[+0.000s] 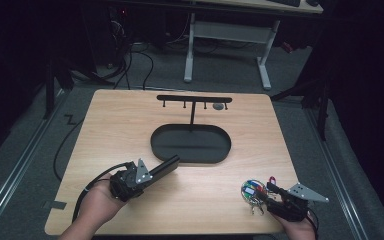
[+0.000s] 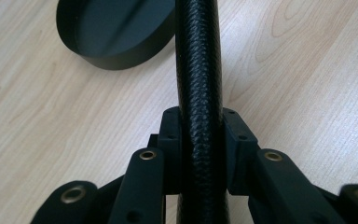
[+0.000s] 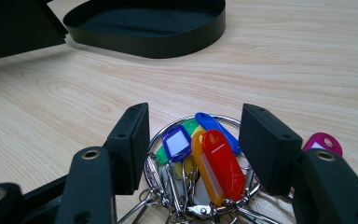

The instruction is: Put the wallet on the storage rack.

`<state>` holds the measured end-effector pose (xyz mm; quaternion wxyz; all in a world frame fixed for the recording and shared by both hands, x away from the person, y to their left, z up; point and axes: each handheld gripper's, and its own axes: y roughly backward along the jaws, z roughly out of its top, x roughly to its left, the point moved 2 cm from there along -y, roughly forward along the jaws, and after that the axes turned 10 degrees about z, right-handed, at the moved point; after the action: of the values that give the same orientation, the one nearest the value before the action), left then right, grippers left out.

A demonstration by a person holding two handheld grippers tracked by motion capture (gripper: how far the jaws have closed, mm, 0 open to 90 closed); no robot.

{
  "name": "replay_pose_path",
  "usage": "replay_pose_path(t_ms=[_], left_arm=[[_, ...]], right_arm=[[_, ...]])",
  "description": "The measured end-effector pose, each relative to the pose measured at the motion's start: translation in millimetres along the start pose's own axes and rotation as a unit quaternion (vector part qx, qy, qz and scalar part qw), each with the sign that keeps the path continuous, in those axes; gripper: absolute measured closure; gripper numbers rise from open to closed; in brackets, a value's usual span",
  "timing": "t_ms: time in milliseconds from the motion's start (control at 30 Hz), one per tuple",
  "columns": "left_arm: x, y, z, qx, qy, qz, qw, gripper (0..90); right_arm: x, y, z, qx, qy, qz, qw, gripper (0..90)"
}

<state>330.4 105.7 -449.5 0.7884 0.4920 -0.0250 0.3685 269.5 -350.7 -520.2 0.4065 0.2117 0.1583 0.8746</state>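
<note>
The left tongs [image 1: 152, 172] are pinching a long black case [image 1: 164, 165] with a bumpy skin, and both jaws press on its sides. The case is long and thin, and in the high view its long way points up and to the right, straight at the black oval tray [image 1: 190, 143] in the middle of the wooden surface [image 1: 120, 125]. The far end of the case is just at the tray's near wall, so the left hand [image 1: 97, 202] is the one closer to the tray. Behind the tray stands a thin black rack [image 1: 194, 99] with little hooks. The right tongs [image 3: 193, 149] are spread wide, one jaw on each side of a bunch of keys [image 3: 200, 163] lying on the surface at the near right, not squeezing it yet. The keys have red, blue, green, yellow and pink tags. No writing can be read on the tags or on the case.
</note>
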Motion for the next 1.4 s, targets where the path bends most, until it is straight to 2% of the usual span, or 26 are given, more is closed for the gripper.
replay_pose_path(t_ms=[300, 600, 800, 867, 1200, 1400], left_arm=[[1.1, 6.4, 11.4, -0.018, -0.024, 0.011, 0.9995, 72.8], [3.3, 8.4, 27.4, -0.032, -0.063, 0.028, 0.9971, 72.7], [3.3, 7.1, 40.0, -0.041, -0.087, 0.041, 0.9945, 72.8], [2.7, 6.0, 44.6, -0.041, -0.101, 0.047, 0.9929, 72.8], [-0.8, -9.4, 66.3, -0.053, -0.132, 0.047, 0.9886, 72.7], [-5.7, -19.6, 80.4, -0.065, -0.155, 0.054, 0.9842, 72.6]], right_arm=[[0.5, -0.3, 0.1, 0.002, 0.002, 0.002, 1.0000, 43.9], [1.1, -0.7, 0.2, 0.002, 0.004, 0.001, 1.0000, 43.9], [0.5, -0.5, 0.1, 0.002, 0.003, 0.001, 1.0000, 44.0], [0.4, -0.3, 0.2, 0.001, 0.003, 0.001, 1.0000, 44.0], [-0.5, 0.7, 0.4, -0.001, 0.003, 0.001, 1.0000, 44.1], [-1.3, 1.2, 0.0, -0.002, 0.001, 0.000, 1.0000, 44.2]])
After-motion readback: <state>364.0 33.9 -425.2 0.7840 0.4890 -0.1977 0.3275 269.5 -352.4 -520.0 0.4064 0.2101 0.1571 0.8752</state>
